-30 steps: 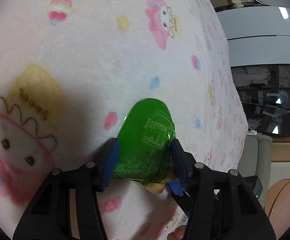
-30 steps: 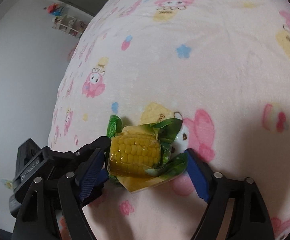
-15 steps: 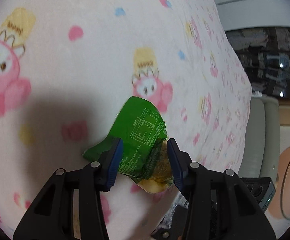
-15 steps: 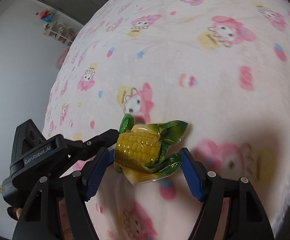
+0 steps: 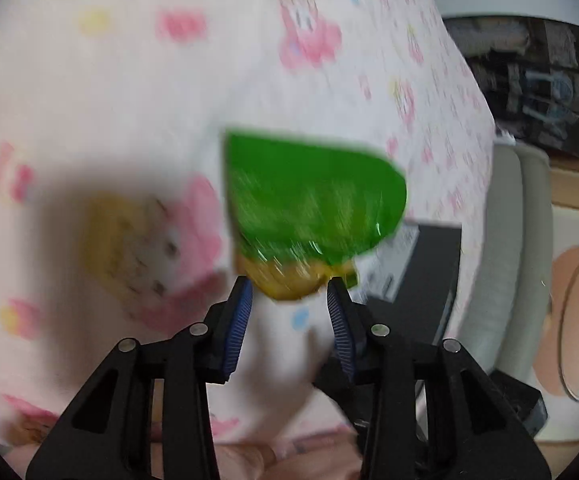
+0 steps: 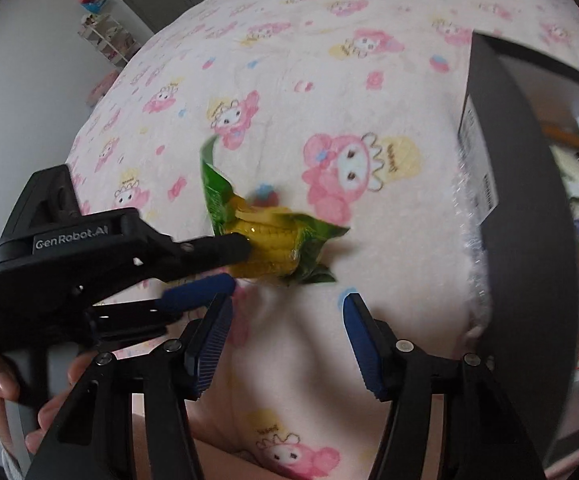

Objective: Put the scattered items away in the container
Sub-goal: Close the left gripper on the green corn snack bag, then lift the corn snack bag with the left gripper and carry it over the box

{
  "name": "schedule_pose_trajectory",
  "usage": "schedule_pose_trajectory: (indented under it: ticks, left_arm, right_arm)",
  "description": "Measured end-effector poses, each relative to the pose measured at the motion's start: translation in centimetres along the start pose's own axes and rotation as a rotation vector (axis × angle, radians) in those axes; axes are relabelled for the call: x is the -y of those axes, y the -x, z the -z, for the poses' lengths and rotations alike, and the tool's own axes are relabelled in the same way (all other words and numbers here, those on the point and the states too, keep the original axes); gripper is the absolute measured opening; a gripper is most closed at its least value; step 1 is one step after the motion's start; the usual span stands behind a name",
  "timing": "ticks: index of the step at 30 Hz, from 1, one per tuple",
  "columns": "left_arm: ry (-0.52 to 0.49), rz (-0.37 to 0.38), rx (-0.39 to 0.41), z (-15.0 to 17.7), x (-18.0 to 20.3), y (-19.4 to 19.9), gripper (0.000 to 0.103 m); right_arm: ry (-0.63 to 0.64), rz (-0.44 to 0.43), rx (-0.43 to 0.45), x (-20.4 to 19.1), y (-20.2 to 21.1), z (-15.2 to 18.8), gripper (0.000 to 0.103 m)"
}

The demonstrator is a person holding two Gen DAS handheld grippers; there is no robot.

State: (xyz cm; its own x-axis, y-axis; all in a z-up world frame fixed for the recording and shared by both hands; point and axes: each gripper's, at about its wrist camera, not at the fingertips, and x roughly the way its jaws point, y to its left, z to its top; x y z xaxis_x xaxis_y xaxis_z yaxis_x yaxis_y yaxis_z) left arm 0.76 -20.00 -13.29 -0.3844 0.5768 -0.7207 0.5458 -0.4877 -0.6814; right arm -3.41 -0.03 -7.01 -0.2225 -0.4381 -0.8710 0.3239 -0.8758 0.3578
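The left gripper [image 6: 229,268] pinches one end of the corn packet [image 6: 267,246] over the pink blanket [image 6: 289,80], near the dark container's [image 6: 505,168] rim with bare blanket between, while the right gripper [image 6: 285,340] hangs wide apart, holding nothing, just below it.

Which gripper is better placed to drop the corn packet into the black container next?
Left gripper: it is holding the corn packet, beside the black container. The right gripper is open and empty.
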Motion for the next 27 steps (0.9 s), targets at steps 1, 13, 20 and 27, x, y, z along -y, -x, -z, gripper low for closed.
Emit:
schedule_pose_trajectory:
  ticks: [1,13,20,27]
  left_arm:
    - [-0.002,-0.01,0.023,0.0,0.0,0.5,0.039]
    - [0.012,-0.048,0.174,-0.7,-0.6,3.8,0.039]
    - [0.039,0.024,0.256,-1.6,-0.8,5.7,0.039]
    - [0.063,-0.031,0.228,-0.1,-1.2,5.2,0.039]
  right_arm:
    - [-0.002,-0.006,0.018,0.1,0.6,-0.3,0.055]
    - [0.023,0.172,0.082,1.1,-1.9,-6.1,0.055]
    - [0.113,0.068,-0.025,-1.5,-2.5,-1.0,0.055]
    - [0.151,0.039,-0.081,-1.7,-1.7,2.5,0.055]
